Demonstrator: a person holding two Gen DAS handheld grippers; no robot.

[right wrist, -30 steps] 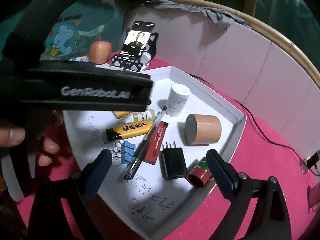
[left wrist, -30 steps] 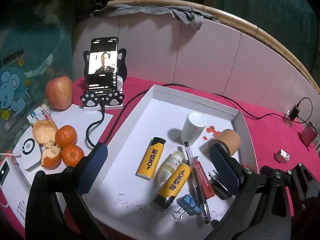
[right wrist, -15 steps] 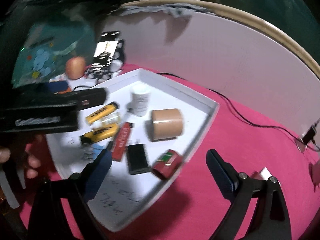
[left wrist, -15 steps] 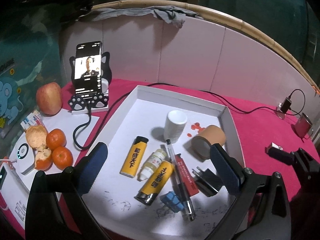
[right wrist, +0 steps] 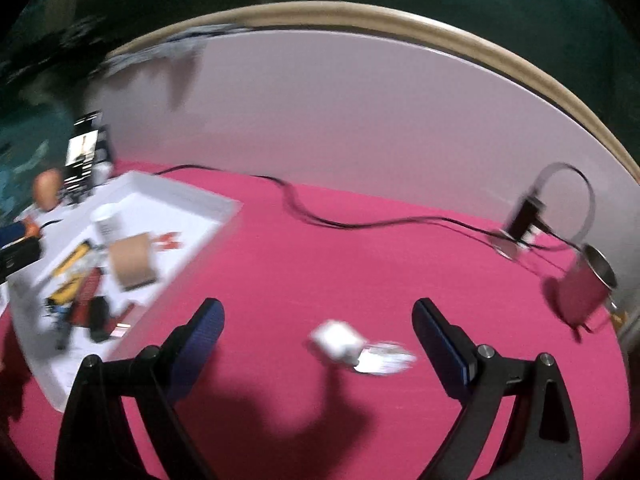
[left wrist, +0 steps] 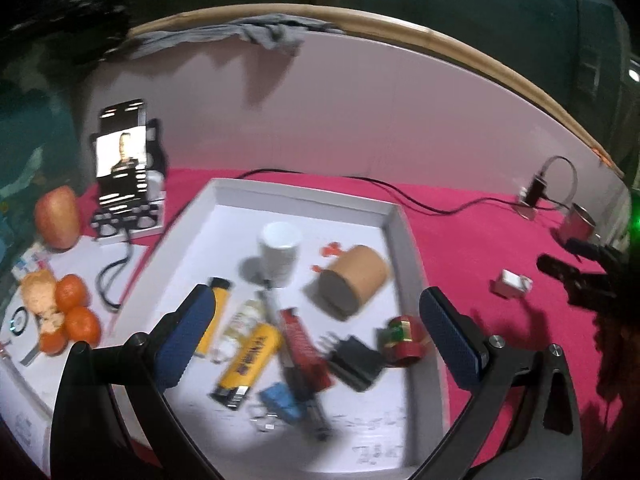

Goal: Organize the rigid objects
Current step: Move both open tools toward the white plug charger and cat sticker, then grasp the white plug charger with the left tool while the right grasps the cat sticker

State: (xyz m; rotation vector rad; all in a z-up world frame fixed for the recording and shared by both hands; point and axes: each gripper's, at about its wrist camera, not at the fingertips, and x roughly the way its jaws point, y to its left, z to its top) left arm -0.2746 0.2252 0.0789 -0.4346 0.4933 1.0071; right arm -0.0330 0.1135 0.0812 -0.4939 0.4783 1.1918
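- White plug (right wrist: 338, 340): lies on the pink cloth (right wrist: 300, 264), outside the tray (right wrist: 192, 200), with a blurred pale scrap touching its right side. In the right wrist view it sits just ahead of the right claw (right wrist: 316, 320) and roughly centred in the gap between the jaws, a shade right of middle.
- Long axis: too blurred to fix firmly. The body appears to run across the gap, slanting down to the right; I judge a small wrist turn may be needed before closing.
- Right claw: jaws spread wide, nothing between them. The plug is near but not yet inside the fingers (right wrist: 200, 328).
- Left claw (left wrist: 320, 336): jaws also wide and empty, poised over the near half of the tray. From it the plug (left wrist: 512, 283) lies well off to the right, beyond the tray wall (left wrist: 412, 264).
- Nearer arm: the right, clearly. The coming move looks to be a short advance forward and down by the right claw to take the plug.
- Tray from the right claw: forward and far to the left, well apart from the plug, so a carry would go leftward across open cloth.
- Tray contents, seen under the left claw: tape roll (left wrist: 352, 284), white bottle (left wrist: 280, 252), lighters (left wrist: 248, 360), black charger (left wrist: 354, 362), red can (left wrist: 404, 340), blue clip (left wrist: 280, 398). Free floor remains at the near right corner.
- Hazard: a mug (right wrist: 580, 284) and cable (right wrist: 360, 224) lie forward right of the right claw, clear of the leftward path.
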